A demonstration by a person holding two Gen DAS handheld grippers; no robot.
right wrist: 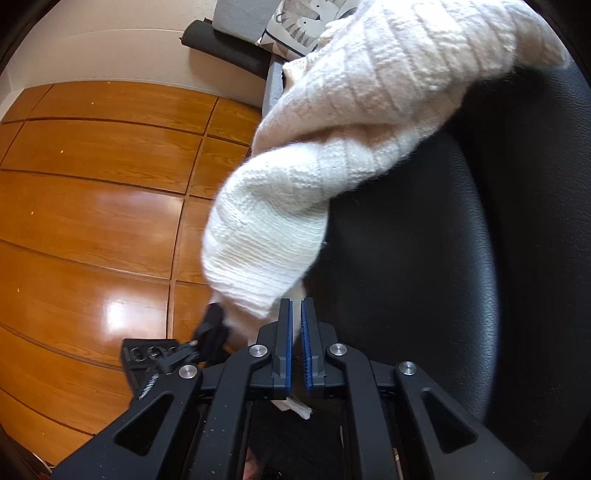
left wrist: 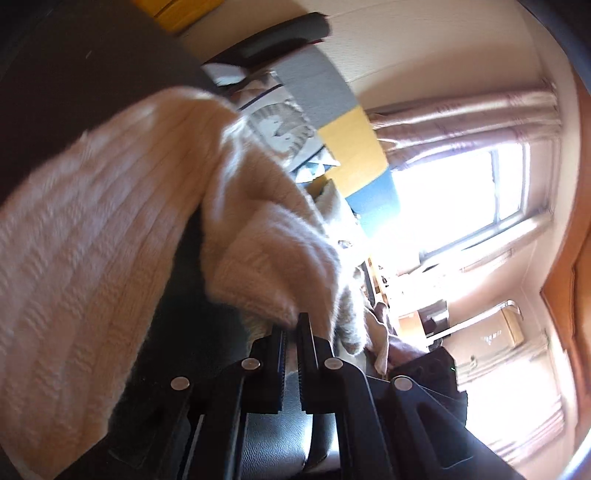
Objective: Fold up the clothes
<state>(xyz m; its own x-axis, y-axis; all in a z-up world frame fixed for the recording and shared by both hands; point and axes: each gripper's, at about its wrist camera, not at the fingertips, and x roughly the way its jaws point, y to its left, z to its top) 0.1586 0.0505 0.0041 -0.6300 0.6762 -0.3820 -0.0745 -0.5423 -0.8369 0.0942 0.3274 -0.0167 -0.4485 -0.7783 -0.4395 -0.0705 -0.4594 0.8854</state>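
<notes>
A cream ribbed knit sweater (left wrist: 110,221) is lifted over a black leather seat (left wrist: 273,446). My left gripper (left wrist: 294,325) is shut on a fold of the sweater, which bunches just beyond its fingertips. In the right wrist view the same sweater (right wrist: 332,155) hangs in a thick roll from the upper right down to my right gripper (right wrist: 296,306), which is shut on its edge. A bit of white fabric sticks out behind the blue pads (right wrist: 284,350). The left wrist view is blurred and tilted.
Black leather seat (right wrist: 461,258) fills the right side. Glossy wooden floor (right wrist: 92,203) spreads to the left. A grey cushion and a patterned pillow (right wrist: 299,22) lie at the top. A bright window with curtains (left wrist: 469,192) and a person's hand (left wrist: 402,350) show in the left wrist view.
</notes>
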